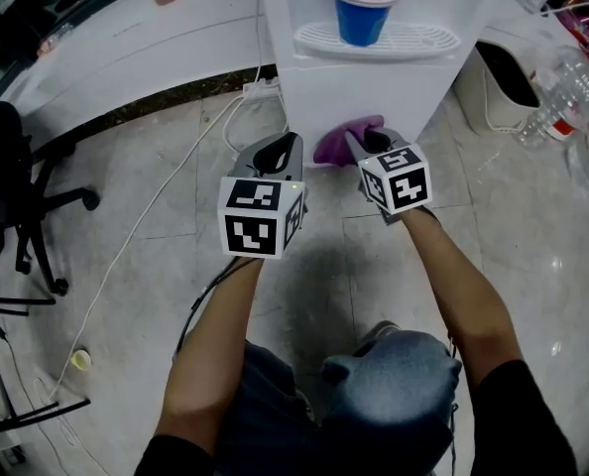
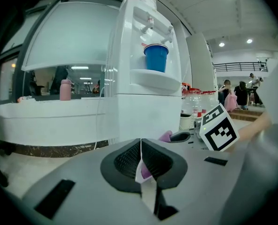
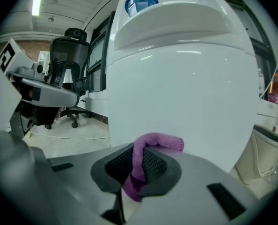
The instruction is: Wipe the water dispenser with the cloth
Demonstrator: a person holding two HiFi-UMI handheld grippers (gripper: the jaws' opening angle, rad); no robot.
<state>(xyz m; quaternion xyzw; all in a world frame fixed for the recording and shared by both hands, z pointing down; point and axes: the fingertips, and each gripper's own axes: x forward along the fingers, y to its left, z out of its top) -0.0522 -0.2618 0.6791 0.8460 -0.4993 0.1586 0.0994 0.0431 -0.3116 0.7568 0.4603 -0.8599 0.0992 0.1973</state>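
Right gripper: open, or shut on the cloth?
Shut on it. In the right gripper view, the right gripper has both jaws pressed on the purple cloth, whose free end curls over one jaw.

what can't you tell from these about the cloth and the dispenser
- Whether the cloth touches the water dispenser: in the head view the right gripper covers the contact; in the right gripper view the gap is unclear.
- The dispenser's back: no view faces it; its own body hides it.
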